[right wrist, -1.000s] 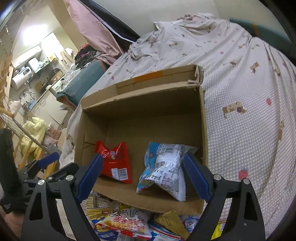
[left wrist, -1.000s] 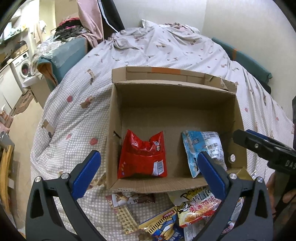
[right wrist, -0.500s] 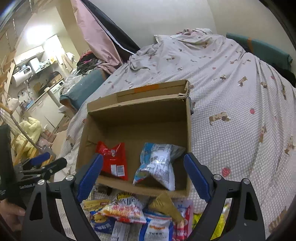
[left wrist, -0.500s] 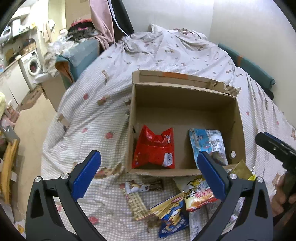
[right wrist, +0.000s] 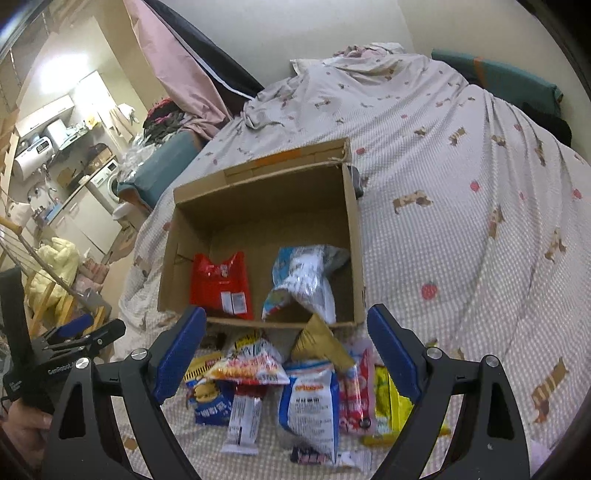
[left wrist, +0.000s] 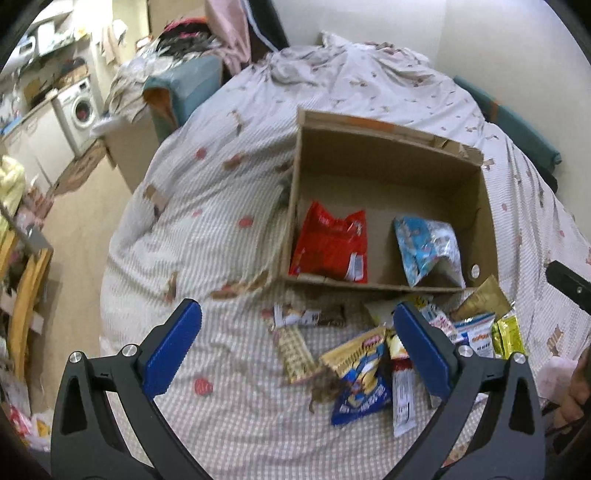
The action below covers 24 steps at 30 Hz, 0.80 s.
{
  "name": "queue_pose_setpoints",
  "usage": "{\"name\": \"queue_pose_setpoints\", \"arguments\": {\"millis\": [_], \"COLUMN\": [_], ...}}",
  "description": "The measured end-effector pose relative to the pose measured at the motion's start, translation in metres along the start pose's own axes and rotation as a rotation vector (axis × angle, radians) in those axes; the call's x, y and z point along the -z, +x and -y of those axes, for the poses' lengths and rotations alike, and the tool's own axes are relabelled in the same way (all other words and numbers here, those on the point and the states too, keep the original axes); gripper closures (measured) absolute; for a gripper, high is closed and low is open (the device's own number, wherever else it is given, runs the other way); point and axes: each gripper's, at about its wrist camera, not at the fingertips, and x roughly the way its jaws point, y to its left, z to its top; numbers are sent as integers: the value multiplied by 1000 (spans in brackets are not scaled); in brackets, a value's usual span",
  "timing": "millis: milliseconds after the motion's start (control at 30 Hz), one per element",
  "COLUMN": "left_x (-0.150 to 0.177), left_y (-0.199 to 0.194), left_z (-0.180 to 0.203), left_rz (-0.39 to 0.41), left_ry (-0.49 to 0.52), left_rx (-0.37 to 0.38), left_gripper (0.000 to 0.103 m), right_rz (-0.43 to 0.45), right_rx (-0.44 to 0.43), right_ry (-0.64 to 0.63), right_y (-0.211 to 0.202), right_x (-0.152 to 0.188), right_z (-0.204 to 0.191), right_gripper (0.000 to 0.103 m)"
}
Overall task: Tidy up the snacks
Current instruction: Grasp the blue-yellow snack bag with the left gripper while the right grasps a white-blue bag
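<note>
An open cardboard box (left wrist: 388, 155) (right wrist: 352, 236) lies on the bed. Inside it lie a red snack bag (left wrist: 330, 245) (right wrist: 219, 282) on the left and a light blue bag (left wrist: 426, 249) (right wrist: 306, 280) on the right. A pile of several snack packets (left wrist: 364, 373) (right wrist: 310, 391) lies on the bedspread in front of the box. My left gripper (left wrist: 295, 350) is open and empty above the pile's left side. My right gripper (right wrist: 286, 354) is open and empty above the pile.
The checked bedspread (left wrist: 221, 229) (right wrist: 461, 221) covers the bed. Its left edge drops to the floor (left wrist: 77, 229). A washing machine (left wrist: 79, 110) and clutter stand at the far left. A wall (right wrist: 295, 33) is behind the bed. A wooden rack (right wrist: 40, 266) stands at the left.
Both grippers have pulled back and up from the box, so the pile of packets in front of it now shows fully. Both stay open and empty.
</note>
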Motion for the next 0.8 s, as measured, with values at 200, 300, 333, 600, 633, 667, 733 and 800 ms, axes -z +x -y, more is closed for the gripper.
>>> {"name": "queue_pose_setpoints", "arguments": {"millis": [200, 300, 333, 600, 633, 667, 733, 800], "left_x": [17, 22, 23, 36, 38, 39, 41, 42], "left_y": [7, 8, 8, 17, 20, 21, 26, 30], "left_z": [-13, -16, -16, -21, -23, -25, -29, -33], "left_rz": [-66, -79, -86, -174, -185, -193, -209, -222], "left_ry": [-53, -68, -71, -84, -95, -104, -117, -131], "left_rx": [-24, -29, -34, -13, -16, -17, -20, -30], "left_gripper": [0, 0, 0, 0, 0, 0, 0, 0], "right_rz": [-29, -75, -93, -263, -288, -320, -370, -392], "right_rx": [26, 41, 44, -1, -6, -12, -21, 27], "right_ry": [-27, -28, -28, 82, 99, 118, 138, 124], "right_y": [-8, -8, -7, 10, 13, 18, 27, 34], "right_x": [9, 20, 24, 47, 49, 52, 59, 65], "right_z": [-1, 0, 0, 15, 18, 21, 24, 26], "right_gripper": [12, 12, 12, 12, 12, 13, 14, 14]}}
